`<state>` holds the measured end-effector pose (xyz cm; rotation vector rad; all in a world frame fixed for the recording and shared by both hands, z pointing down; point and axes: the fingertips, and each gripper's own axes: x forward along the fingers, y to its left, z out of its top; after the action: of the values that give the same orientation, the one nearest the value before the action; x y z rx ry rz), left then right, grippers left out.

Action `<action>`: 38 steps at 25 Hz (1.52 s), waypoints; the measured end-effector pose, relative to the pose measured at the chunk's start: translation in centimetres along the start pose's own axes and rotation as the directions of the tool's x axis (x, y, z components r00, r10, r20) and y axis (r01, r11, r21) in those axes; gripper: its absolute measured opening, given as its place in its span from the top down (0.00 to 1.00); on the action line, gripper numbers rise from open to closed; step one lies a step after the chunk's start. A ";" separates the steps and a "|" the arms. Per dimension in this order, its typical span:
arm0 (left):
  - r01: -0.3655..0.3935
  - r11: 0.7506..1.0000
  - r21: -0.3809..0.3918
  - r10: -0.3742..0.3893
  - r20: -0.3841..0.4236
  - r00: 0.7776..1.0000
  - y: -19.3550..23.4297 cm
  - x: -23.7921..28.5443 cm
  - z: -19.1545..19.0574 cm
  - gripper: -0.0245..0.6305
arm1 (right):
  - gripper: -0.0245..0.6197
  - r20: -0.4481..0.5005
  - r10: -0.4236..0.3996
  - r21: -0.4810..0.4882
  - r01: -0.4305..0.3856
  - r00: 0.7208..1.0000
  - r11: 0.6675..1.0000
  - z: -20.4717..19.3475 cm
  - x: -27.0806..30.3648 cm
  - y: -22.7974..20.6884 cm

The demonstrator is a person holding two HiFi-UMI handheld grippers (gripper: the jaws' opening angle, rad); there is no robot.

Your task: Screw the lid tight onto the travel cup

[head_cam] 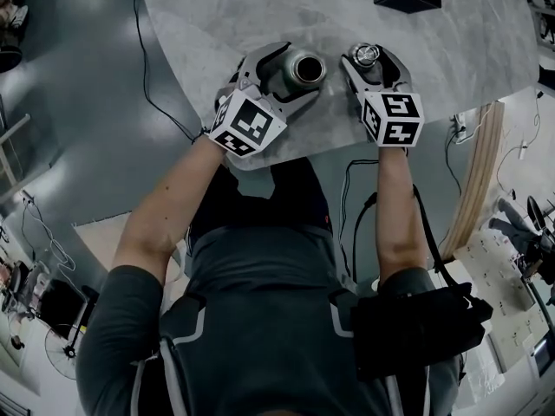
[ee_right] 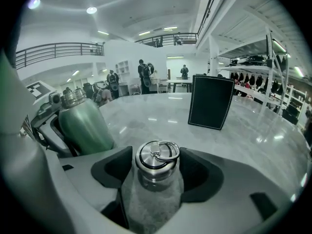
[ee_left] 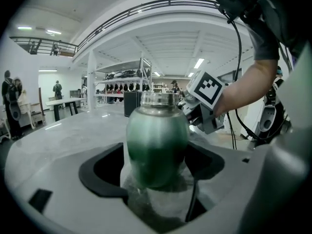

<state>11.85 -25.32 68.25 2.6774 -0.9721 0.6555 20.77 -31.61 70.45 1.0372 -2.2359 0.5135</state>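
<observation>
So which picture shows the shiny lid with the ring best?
The right gripper view. The lid fills the middle, close up, held between the fingers, ring plain on top. The head view shows it small, from above. In the left gripper view I cannot make it out.

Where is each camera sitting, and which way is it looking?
Head view: on the person's head, facing steeply down at the table, both arms, the left gripper shut on the cup and the right gripper shut on the lid.
Left gripper view: on the left gripper, facing along its jaws at the cup; the right arm shows behind.
Right gripper view: on the right gripper, facing along its jaws at the lid; the left gripper shows at left.
Shared: both gripper views show the cup.
</observation>
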 end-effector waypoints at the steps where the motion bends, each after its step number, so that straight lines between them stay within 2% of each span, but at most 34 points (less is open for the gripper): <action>1: 0.006 1.000 0.004 -0.006 0.001 1.000 0.0 0.1 0.1 0.37 | 0.47 0.001 -0.003 -0.003 0.003 1.000 1.000 0.0 0.1 0.0; 4: 0.016 1.000 0.004 -0.016 -0.005 1.000 0.0 0.3 0.0 0.37 | 0.51 0.007 -0.010 -0.008 0.010 1.000 1.000 0.0 0.2 0.2; 16: 0.055 0.998 0.021 -0.055 0.000 0.998 0.0 0.4 0.0 0.39 | 0.52 0.007 -0.001 -0.008 0.001 1.000 1.000 0.0 0.3 -0.1; 22: 0.084 0.996 0.000 -0.084 0.005 0.996 -0.2 -0.9 0.8 0.39 | 0.52 0.014 0.013 0.001 -0.013 1.000 1.000 0.7 -1.5 0.8; 28: 0.117 0.993 0.016 -0.117 0.035 0.992 -0.5 -4.7 4.2 0.39 | 0.52 0.042 0.011 0.021 -0.012 0.999 1.000 3.4 -5.3 2.4; 38: 0.175 0.981 0.085 -0.182 0.081 0.980 -0.8 -12.4 11.6 0.39 | 0.52 0.167 0.016 0.029 -0.021 0.986 0.999 11.9 -13.4 7.1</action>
<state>7.76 -21.86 52.14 2.8407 -0.7283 0.5513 17.58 -26.72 52.08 1.1129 -2.3925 0.4858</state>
